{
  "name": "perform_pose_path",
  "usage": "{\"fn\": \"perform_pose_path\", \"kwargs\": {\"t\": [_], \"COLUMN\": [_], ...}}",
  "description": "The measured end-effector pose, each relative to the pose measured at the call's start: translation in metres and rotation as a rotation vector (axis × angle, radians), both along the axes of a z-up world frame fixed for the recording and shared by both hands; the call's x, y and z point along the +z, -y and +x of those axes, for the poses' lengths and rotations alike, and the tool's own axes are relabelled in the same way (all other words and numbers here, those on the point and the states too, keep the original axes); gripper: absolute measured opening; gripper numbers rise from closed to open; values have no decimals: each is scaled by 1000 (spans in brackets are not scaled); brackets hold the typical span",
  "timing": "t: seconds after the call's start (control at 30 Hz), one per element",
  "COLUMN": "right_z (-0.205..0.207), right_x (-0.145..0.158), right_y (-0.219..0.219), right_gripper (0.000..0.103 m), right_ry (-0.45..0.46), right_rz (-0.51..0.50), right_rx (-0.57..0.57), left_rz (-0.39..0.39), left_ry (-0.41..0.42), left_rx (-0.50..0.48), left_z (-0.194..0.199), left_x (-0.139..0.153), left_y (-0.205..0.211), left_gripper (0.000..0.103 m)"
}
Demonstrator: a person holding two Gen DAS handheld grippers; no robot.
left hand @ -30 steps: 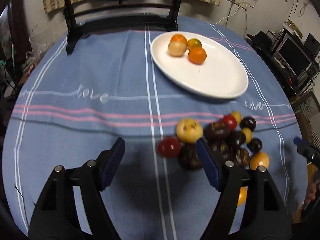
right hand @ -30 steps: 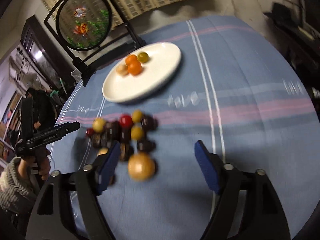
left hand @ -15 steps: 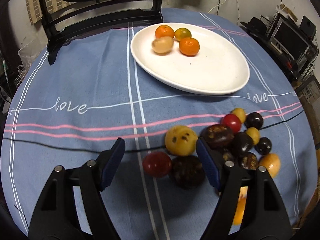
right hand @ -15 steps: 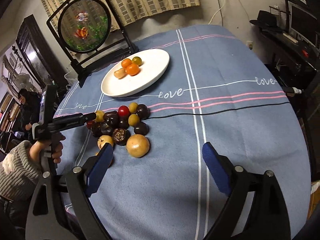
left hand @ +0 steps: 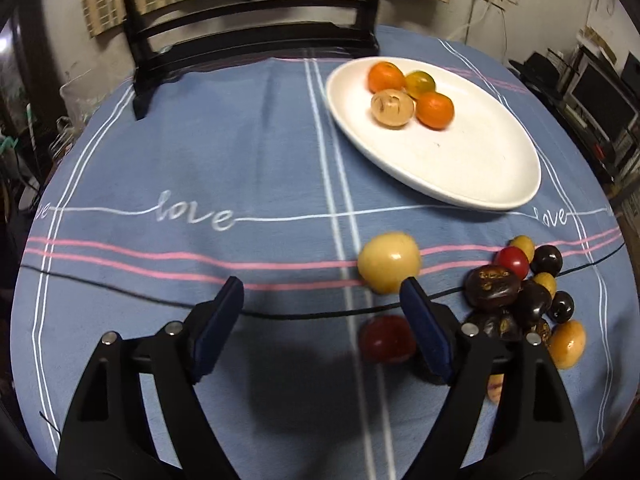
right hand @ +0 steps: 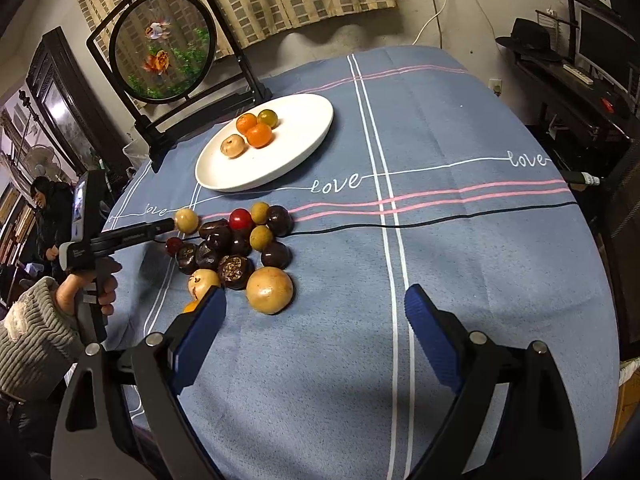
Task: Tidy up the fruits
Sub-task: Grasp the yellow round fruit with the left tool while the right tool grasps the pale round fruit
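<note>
Two hand-held grippers over a round table covered by a blue tablecloth [right hand: 460,128] with white and pink stripes and the word "love". One white oval plate [right hand: 304,136] lies on the far half of the cloth; in the right wrist view its long axis runs from lower left to upper right, toward the round fish picture on a black stand [right hand: 164,46]. The plate holds four fruits clustered at its far end: two orange mandarins [right hand: 259,135], one greenish mandarin [right hand: 268,118] and one pale tan fruit [right hand: 233,145], all touching or nearly so; the remainder of the plate is bare.

On the cloth near the plate lies a loose pile of fruit [right hand: 236,242]: about seven dark brown to purple fruits, two red ones, two small yellow ones, and three larger yellow-tan ones, plus a partly hidden orange piece; the exact count is uncertain where they overlap. The largest tan fruit [right hand: 269,290] sits at the near edge of the pile.

Left gripper [left hand: 322,304]: jaws wide and opening, nothing between the pads; a yellow fruit [left hand: 389,262] lies just beyond its right finger and a red fruit [left hand: 387,339] just inside that finger, neither gripped. A hand [right hand: 90,286] in a knit sleeve holds it.

Right gripper [right hand: 314,318]: jaws wide apart, gripping nothing, above bare cloth beside the pile
</note>
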State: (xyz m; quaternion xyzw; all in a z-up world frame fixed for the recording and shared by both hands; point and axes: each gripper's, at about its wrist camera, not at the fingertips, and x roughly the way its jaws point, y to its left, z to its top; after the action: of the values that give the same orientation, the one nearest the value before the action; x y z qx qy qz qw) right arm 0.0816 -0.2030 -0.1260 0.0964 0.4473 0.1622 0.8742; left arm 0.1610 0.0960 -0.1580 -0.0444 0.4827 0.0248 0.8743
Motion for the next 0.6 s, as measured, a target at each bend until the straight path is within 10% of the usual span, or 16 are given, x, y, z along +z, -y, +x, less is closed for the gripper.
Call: {"fn": "perform_pose_path", "kwargs": {"t": [0.6], "right_z": [5], "right_x": [-7], "right_y": [-2], "right_gripper": [91], "right_ry": [-39], "right_rz": [-12], "right_rx": [5], "left_rz": [-95], "left_ry": [-52], "left_rx": [-61], "left_z": [38], "left_x": [-23], "left_y": [13], "left_gripper": [61]}}
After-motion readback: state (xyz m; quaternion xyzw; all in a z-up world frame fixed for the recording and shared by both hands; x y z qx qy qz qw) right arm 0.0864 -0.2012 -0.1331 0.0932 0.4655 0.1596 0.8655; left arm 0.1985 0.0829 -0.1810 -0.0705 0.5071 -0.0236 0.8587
